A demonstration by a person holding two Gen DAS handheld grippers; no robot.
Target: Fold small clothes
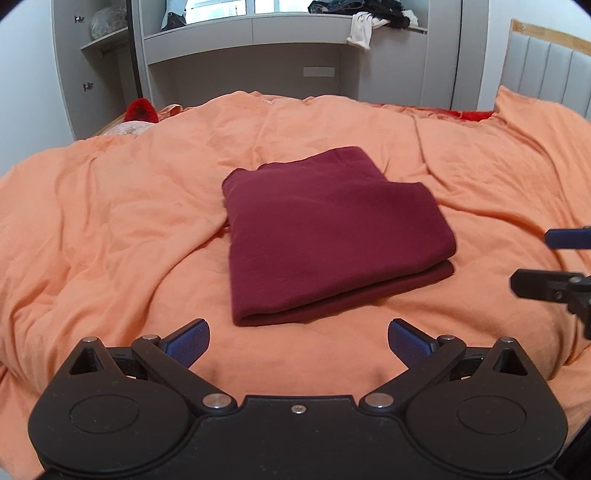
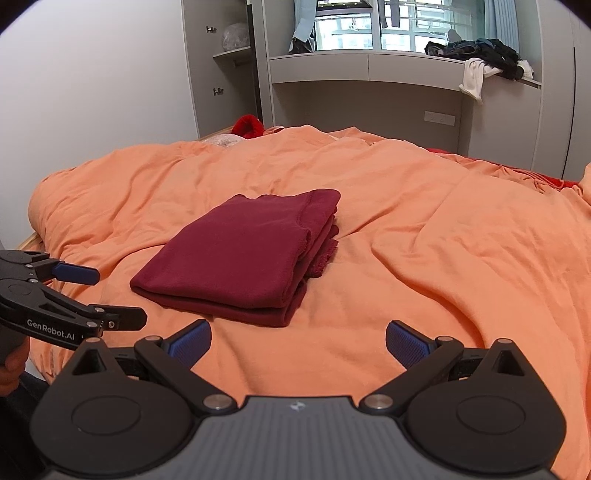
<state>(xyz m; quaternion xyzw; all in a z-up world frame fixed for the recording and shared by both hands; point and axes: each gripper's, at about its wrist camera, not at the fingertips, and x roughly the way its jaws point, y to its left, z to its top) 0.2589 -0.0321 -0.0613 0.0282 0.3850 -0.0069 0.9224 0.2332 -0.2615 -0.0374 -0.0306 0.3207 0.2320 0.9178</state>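
Observation:
A dark red garment point(image 1: 328, 232) lies folded into a flat rectangle in the middle of the orange duvet point(image 1: 110, 221); it also shows in the right wrist view point(image 2: 243, 254). My left gripper point(image 1: 298, 341) is open and empty, just short of the garment's near edge. My right gripper point(image 2: 298, 341) is open and empty, a little back from the garment's near corner. The right gripper's fingers point(image 1: 535, 288) show at the right edge of the left wrist view, and the left gripper point(image 2: 114, 295) shows at the left of the right wrist view; both are apart from the cloth.
A grey shelf unit point(image 1: 295, 33) stands behind the bed with a pile of clothes point(image 1: 373, 14) on its ledge. A red item point(image 1: 142, 109) lies at the bed's far left corner. A padded headboard point(image 1: 546, 70) is at the right.

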